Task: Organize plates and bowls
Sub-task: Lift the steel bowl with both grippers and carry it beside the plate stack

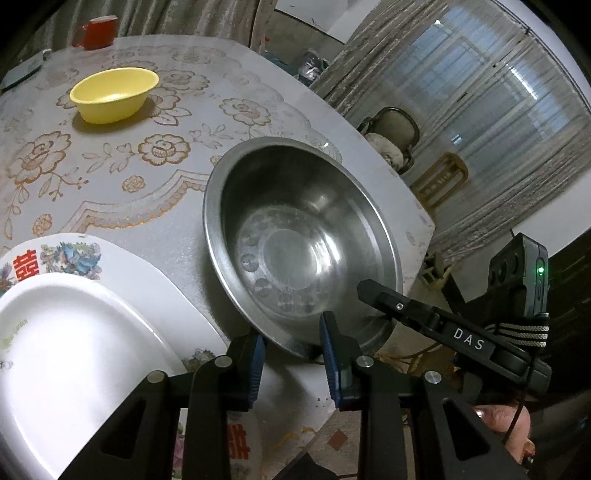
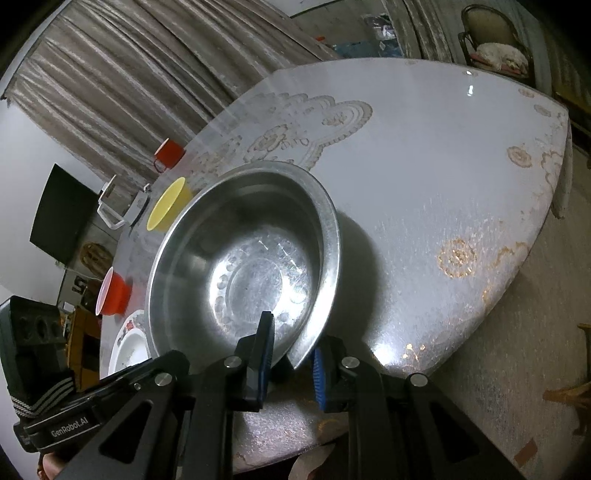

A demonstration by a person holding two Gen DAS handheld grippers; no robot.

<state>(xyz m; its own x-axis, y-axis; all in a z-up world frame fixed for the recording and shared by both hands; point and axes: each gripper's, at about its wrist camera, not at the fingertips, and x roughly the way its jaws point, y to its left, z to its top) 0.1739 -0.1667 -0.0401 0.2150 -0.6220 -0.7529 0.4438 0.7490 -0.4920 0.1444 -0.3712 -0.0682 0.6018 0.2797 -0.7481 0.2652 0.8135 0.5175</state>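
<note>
Nearest, the left tool (image 1: 293,349) and the right tool (image 2: 291,360) each pinch the rim of the steel bowl (image 1: 295,236), both closed on it from its near side; the bowl hangs tilted over the near edge of the surface (image 2: 443,192). Just left of it at the near edge lies a white plate (image 1: 74,354) stacked on a flowered plate (image 1: 70,258). A red bowl (image 2: 112,293) stands beyond the plates. Farther in sits the yellow bowl (image 1: 112,94), and a red mug (image 1: 96,33) stands at the far edge.
</note>
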